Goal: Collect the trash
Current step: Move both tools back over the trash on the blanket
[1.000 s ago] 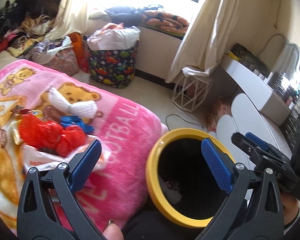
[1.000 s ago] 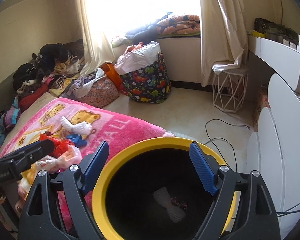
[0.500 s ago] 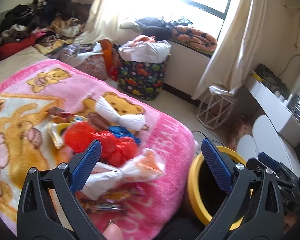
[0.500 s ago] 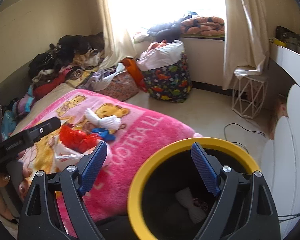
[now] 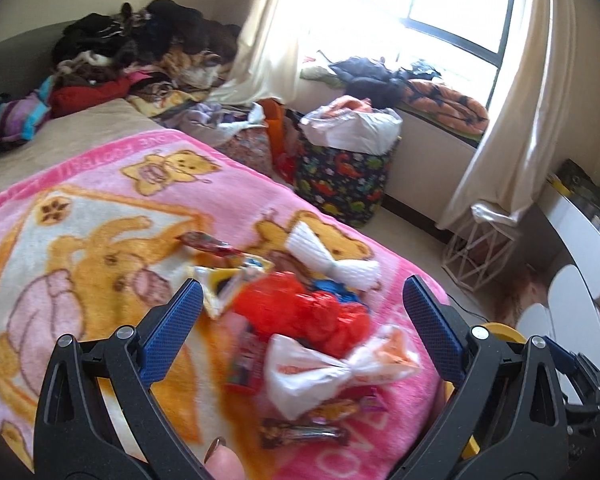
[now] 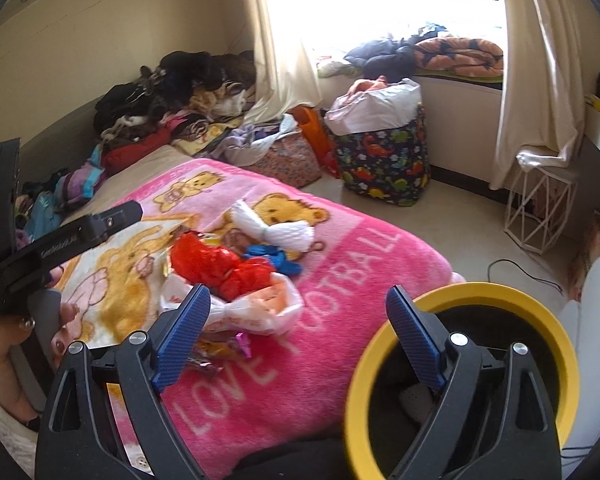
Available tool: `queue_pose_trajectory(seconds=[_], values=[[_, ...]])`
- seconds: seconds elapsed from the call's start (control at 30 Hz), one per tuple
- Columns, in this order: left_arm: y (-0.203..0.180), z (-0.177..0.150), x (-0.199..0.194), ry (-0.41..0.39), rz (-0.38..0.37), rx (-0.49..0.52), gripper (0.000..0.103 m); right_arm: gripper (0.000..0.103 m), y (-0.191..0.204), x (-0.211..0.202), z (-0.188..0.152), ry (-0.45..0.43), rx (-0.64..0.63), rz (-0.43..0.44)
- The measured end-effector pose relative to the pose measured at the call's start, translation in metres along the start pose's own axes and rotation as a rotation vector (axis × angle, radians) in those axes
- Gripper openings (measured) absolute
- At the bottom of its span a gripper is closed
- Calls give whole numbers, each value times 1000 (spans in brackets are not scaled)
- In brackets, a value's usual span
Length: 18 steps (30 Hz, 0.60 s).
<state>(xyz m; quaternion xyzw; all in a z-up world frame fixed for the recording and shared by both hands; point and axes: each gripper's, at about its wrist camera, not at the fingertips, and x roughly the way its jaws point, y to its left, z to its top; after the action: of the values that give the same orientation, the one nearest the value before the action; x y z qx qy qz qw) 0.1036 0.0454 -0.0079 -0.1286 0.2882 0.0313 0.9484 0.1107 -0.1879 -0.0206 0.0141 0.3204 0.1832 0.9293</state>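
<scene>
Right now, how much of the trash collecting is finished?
Barely begun. The yellow-rimmed bin holds one pale item. Both claws, left and right, are open, empty. Left on the pink blanket: red bag, white bag, white bundle, blue scrap, wrappers.

Blurred in the left wrist view: the white plastic bag (image 5: pixel 332 368) and the wrappers (image 5: pixel 304 432) near it, print unreadable. Mostly hidden there behind the left gripper (image 5: pixel 300 320): the yellow-rimmed bin (image 5: pixel 500 330). Too dark to identify: the contents of that bin in the right wrist view.
</scene>
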Motion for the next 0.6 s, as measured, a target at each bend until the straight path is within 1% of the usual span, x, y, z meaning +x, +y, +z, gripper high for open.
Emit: queue_pose_trajectory(seconds=[0.27,0.5,0.6], values=[[32,1,-3,-15,65,-41,92,87,27,17,-1,14,-46,36],[52,-1,-2,-21,124,-42,92,88,39,31,-1,25,-63,46],[59,-3,0,-15,136,-52,92,88,41,37,-1,33,-65,48]])
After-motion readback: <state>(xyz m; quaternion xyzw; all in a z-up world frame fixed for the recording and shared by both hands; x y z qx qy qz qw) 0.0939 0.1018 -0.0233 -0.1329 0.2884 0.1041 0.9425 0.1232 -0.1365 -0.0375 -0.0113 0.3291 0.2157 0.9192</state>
